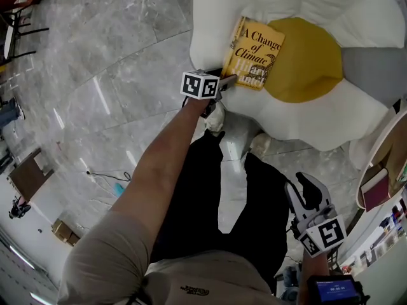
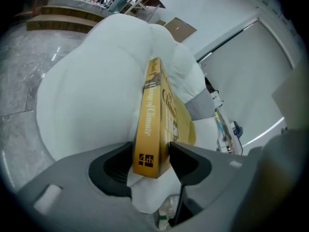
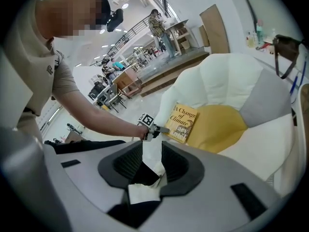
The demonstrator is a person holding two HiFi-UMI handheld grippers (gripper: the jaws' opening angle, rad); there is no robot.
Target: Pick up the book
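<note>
At five o'clock in the head view, nearest to the person, the grey right gripper (image 1: 304,194) hangs with its jaws apart and holds nothing. Further out, toward twelve o'clock, the left gripper (image 1: 224,81) has its jaws pressed on the lower spine end of the yellow paperback book (image 1: 253,51). The book rests on a petal of the white flower-shaped cushion seat (image 1: 216,18), beside its yellow round centre (image 1: 308,65). I judge the grasp is made and the lifting is left, since the book seems to touch the cushion.
</note>
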